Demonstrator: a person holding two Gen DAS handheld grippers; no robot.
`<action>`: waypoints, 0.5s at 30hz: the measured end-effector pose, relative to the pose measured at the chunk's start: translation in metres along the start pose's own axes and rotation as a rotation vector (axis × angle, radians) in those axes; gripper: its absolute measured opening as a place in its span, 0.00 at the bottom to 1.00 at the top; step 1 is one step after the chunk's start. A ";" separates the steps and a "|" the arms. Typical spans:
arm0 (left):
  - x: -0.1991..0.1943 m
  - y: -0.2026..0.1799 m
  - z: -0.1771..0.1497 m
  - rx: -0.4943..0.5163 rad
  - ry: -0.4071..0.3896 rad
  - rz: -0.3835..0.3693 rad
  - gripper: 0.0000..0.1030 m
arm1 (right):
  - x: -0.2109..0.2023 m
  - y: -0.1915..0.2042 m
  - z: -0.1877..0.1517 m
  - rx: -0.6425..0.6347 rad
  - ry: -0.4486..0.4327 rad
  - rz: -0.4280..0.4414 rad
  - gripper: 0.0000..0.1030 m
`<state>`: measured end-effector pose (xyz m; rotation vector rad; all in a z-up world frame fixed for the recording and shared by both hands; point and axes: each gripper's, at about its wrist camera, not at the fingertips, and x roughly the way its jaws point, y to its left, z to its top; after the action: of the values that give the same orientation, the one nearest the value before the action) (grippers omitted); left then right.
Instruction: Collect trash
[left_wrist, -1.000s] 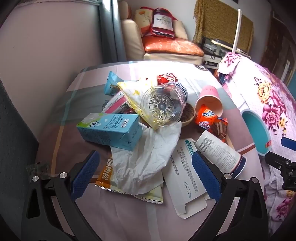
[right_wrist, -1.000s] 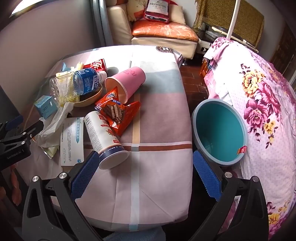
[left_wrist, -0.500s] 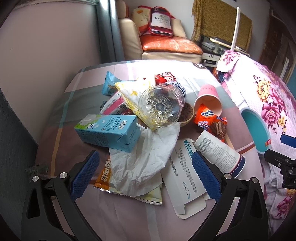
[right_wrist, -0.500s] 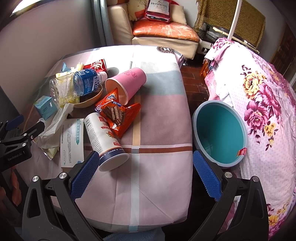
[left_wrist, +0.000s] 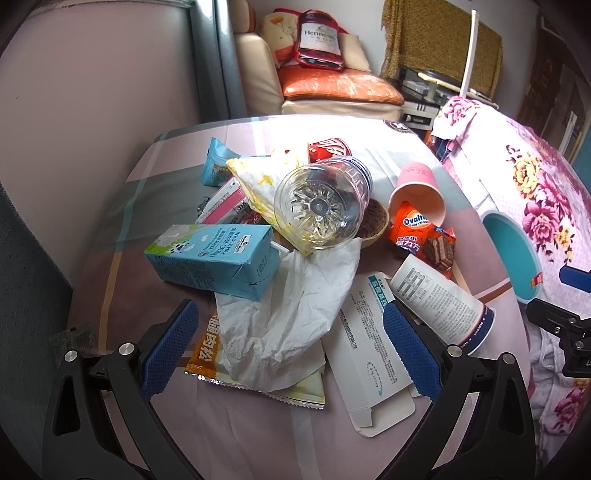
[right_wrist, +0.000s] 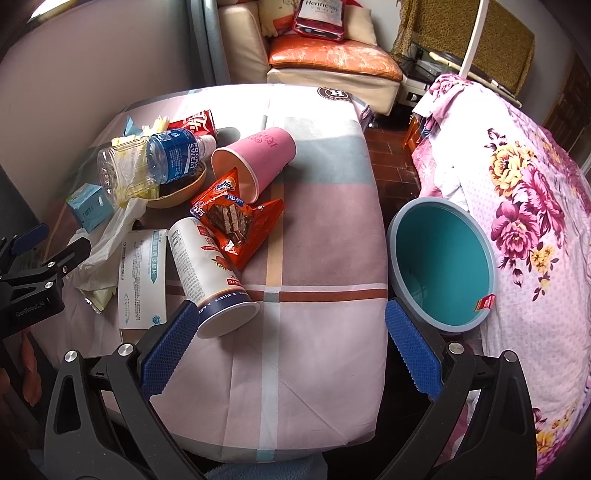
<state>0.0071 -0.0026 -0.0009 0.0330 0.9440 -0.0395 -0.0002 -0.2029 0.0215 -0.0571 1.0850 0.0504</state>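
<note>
Both empty, wide open: left gripper (left_wrist: 288, 345) over the tissue (left_wrist: 295, 310), right gripper (right_wrist: 284, 345) by the white cup (right_wrist: 208, 273) at 10 o'clock. Approach step; next, closing on 1 piece for the bin (right_wrist: 441, 264).

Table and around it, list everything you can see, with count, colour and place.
Clear plastic bottle: 1, blue label, lying on brown bowl
Red can: 1, behind bottle
Pink paper cup: 1, on its side, mid-table
Orange wafer wrapper: 1, before pink cup
White paper cup: 1, on its side, near edge
Blue milk carton: 1, left
White crumpled tissue: 1, front
Teal bin: 1, beside table
Left gripper: open
Right gripper: open
</note>
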 end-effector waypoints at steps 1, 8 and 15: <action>0.000 0.000 0.000 0.001 -0.001 0.000 0.97 | 0.000 0.000 0.000 0.000 0.001 -0.001 0.94; 0.001 -0.001 -0.001 0.001 0.003 -0.003 0.97 | 0.002 -0.001 -0.002 0.001 0.011 -0.009 0.94; 0.005 0.002 -0.004 -0.003 0.006 -0.011 0.97 | 0.003 0.003 -0.001 -0.017 0.023 -0.015 0.94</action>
<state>0.0072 -0.0009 -0.0069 0.0255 0.9505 -0.0482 0.0002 -0.1997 0.0181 -0.0814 1.1071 0.0451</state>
